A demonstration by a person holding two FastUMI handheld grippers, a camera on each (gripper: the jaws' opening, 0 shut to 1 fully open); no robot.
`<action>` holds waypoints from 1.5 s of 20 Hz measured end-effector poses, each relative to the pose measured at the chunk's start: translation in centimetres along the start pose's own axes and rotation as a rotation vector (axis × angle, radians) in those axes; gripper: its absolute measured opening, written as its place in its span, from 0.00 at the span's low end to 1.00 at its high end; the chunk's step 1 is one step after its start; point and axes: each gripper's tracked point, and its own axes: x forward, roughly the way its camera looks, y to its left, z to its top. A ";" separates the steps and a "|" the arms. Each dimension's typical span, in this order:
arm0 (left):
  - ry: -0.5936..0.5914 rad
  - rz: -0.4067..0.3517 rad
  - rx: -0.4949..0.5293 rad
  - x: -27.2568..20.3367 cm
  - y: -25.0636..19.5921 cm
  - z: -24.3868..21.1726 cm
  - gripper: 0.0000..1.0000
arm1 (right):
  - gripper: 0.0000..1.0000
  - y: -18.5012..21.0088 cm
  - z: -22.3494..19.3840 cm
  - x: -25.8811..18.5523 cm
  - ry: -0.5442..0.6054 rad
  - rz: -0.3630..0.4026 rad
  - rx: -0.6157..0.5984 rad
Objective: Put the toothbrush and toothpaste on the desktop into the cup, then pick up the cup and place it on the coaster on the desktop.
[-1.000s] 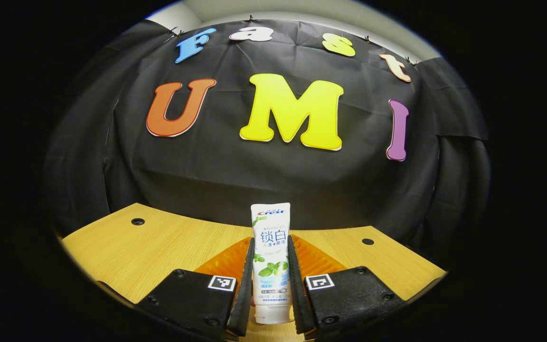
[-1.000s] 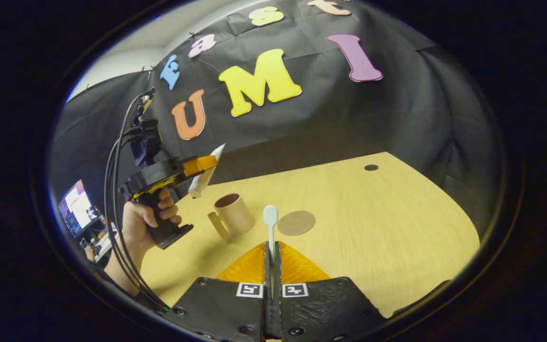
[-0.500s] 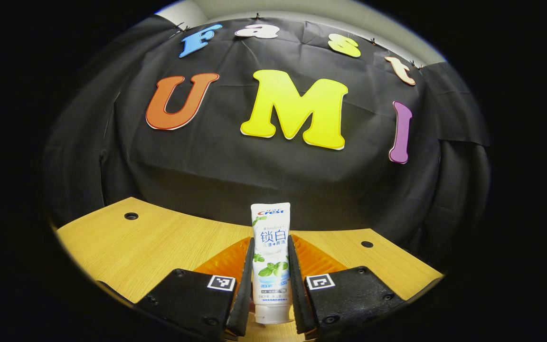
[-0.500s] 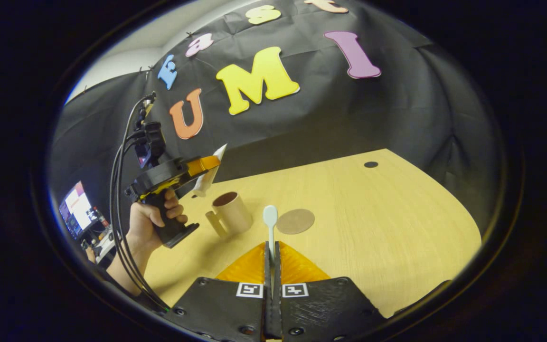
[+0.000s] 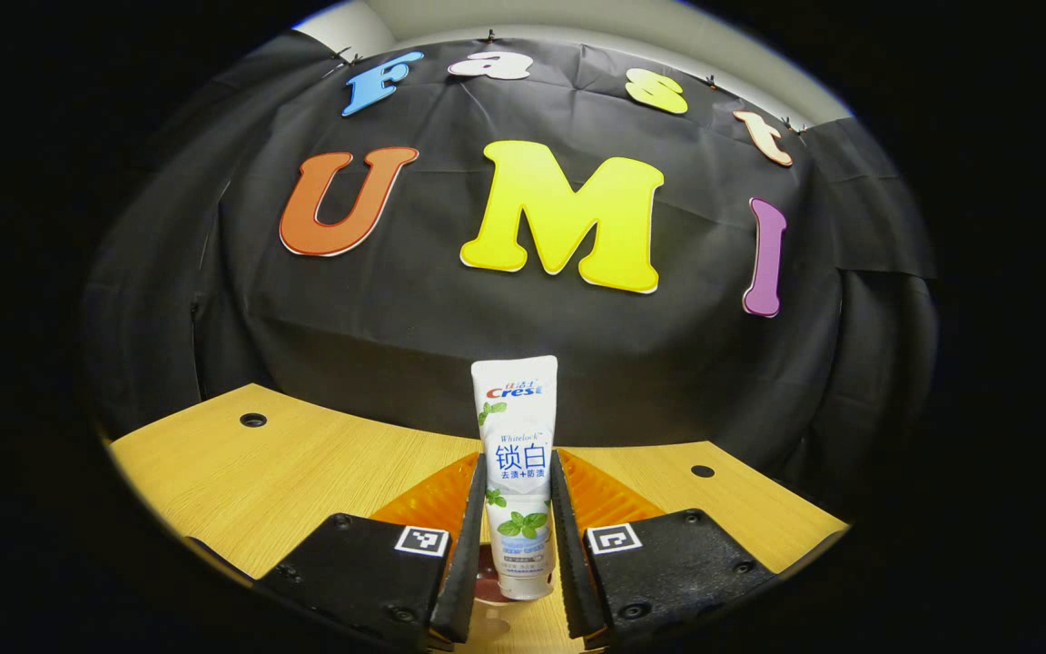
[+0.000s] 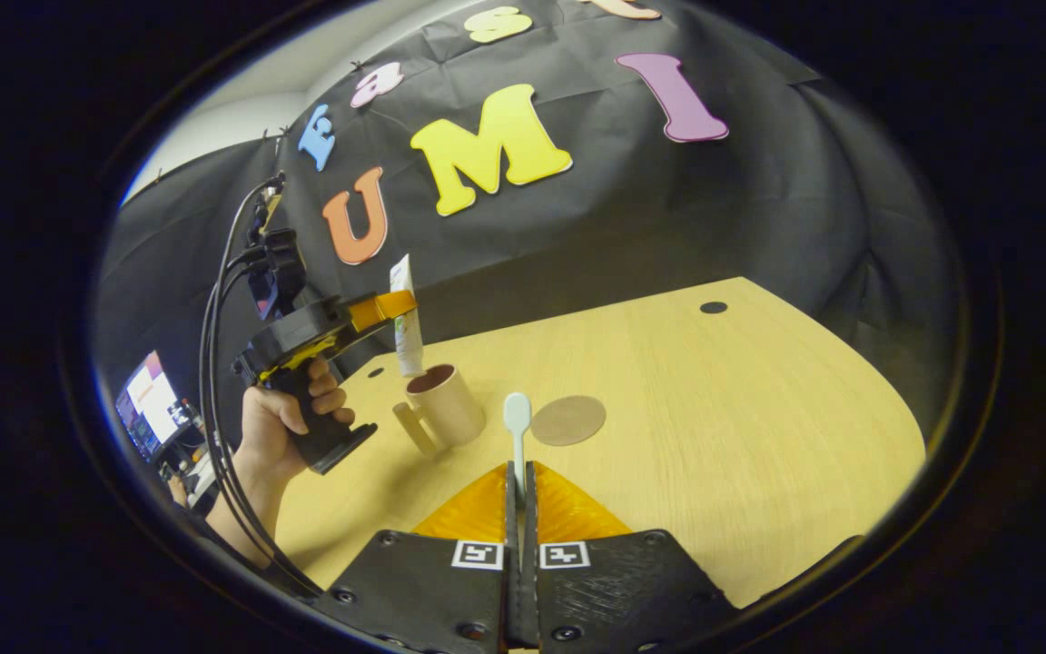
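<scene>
Left hand-held gripper [image 5: 518, 536] clamped on the toothpaste [image 5: 516, 454], both fingers pressing the tube's sides, tube upright with its cap end down. Seen from the right gripper view: tube bottom right at the mouth of the cup [image 6: 443, 406], perhaps just inside the rim; hard to tell how deep. Right hand-held gripper [image 6: 519, 509] pinched tight on the toothbrush [image 6: 517, 427], handle squeezed between the fingers, its rounded end sticking forward, nearer the camera than the cup and off the desk [image 6: 714, 436]. Coaster [image 6: 567, 420] flat on the desk just to the right of the cup, bare. Cup standing on the desk beside the coaster, not on it, handle toward the camera.

Risks, judged from this: released off-centre, tube likely to catch the cup's rim and tip out, or lean and topple the light cup. Pushed down too hard, cup apt to slide toward the coaster. Brush brought over the cup too soon, a clash with the left hand-held gripper above it.
</scene>
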 end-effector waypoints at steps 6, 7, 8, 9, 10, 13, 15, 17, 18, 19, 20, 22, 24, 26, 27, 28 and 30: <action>0.001 0.010 -0.006 -0.2 0.5 0.0 0.41 | 0.00 0.2 0.0 -0.1 -0.003 -0.003 -0.003; -0.001 0.011 -0.007 -0.2 0.5 0.1 0.46 | 0.00 0.2 0.0 -0.1 -0.003 -0.002 -0.005; -0.003 0.013 -0.007 -0.2 0.6 0.1 0.42 | 0.00 0.3 -0.1 -0.1 -0.002 -0.002 -0.007; -0.004 0.013 -0.008 -0.2 0.6 0.2 0.42 | 0.00 0.4 0.0 -0.1 -0.001 -0.001 -0.008; -0.002 0.014 -0.010 -0.3 0.7 0.0 0.42 | 0.00 0.4 -0.1 0.0 -0.001 -0.001 -0.007; 0.005 0.014 -0.014 -0.3 0.7 -0.1 0.43 | 0.00 0.5 -0.1 -0.1 0.001 -0.001 -0.006; 0.006 0.018 -0.014 -0.4 0.9 -0.1 0.43 | 0.00 0.7 -0.1 -0.1 0.002 0.002 -0.010; -0.007 0.018 -0.017 -0.5 1.0 0.2 0.43 | 0.00 0.8 -0.2 0.0 0.004 0.002 -0.012; -0.025 0.020 -0.014 -0.7 0.9 0.8 0.42 | 0.00 0.8 -0.3 -0.1 0.005 0.002 -0.013; -0.038 0.024 -0.010 -0.8 1.0 1.2 0.38 | 0.00 0.8 -0.2 0.0 0.005 0.002 -0.012; -0.044 0.026 -0.008 -0.9 1.1 1.5 0.37 | 0.00 0.8 -0.3 -0.1 0.005 0.002 -0.012; -0.045 0.025 -0.009 -1.1 1.2 1.4 0.47 | 0.00 1.0 -0.3 -0.1 0.004 0.008 -0.013; -0.031 0.029 -0.012 -1.2 1.4 1.0 0.39 | 0.00 1.3 -0.3 0.1 0.003 0.020 -0.014; -0.010 0.027 -0.013 -1.5 1.5 0.6 0.49 | 0.00 1.8 -0.2 0.1 -0.002 0.029 -0.031; 0.005 0.028 -0.009 -1.7 1.6 0.5 0.59 | 0.00 2.0 0.1 0.2 -0.010 0.029 -0.045; 0.021 0.034 0.000 -2.1 1.9 0.1 0.69 | 0.00 2.2 0.4 0.3 -0.021 0.032 -0.060; 0.005 0.055 0.018 -2.8 2.5 0.8 0.84 | 0.00 3.2 1.4 0.5 -0.045 0.046 -0.100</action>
